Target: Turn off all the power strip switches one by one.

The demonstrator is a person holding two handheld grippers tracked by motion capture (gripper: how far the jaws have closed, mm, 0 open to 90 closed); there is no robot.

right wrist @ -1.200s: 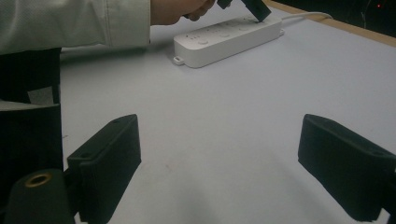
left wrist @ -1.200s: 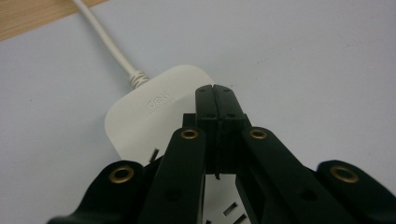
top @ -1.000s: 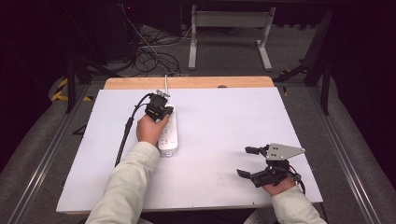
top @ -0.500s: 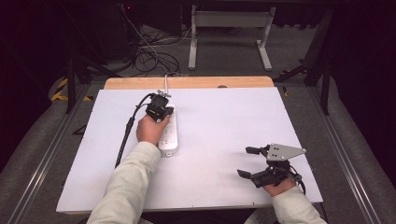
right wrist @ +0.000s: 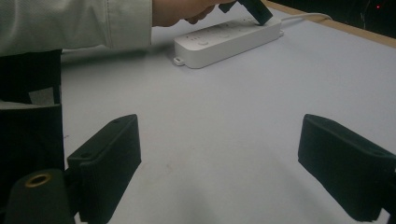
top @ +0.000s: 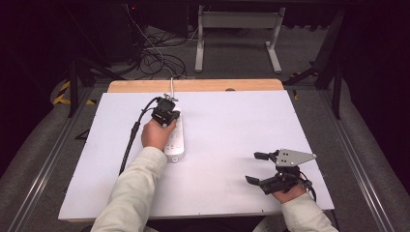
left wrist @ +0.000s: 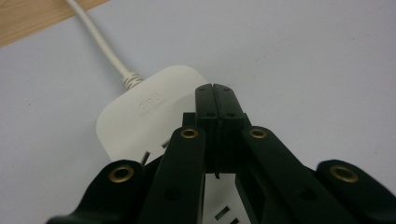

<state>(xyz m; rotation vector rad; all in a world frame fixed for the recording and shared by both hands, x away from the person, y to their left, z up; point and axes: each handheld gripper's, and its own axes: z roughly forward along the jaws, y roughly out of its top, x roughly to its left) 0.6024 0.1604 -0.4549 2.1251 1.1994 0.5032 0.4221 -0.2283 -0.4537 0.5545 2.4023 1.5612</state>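
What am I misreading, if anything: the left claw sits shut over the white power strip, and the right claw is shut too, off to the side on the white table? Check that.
One thing is wrong: the right claw is open, its jaws standing wide apart over bare table in the right gripper view. The left claw is indeed shut over the white power strip.

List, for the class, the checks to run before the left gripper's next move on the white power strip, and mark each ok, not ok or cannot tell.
1. Left gripper shut, nothing between its fingers: ok.
2. Its tips over the power strip, near the cord end: ok.
3. Tips touching the strip's top: cannot tell.
4. Power strip lying flat on the white table: ok.
5. Cord leading away off the far edge, not snagged: ok.
6. Right gripper open and well clear of the strip: ok.
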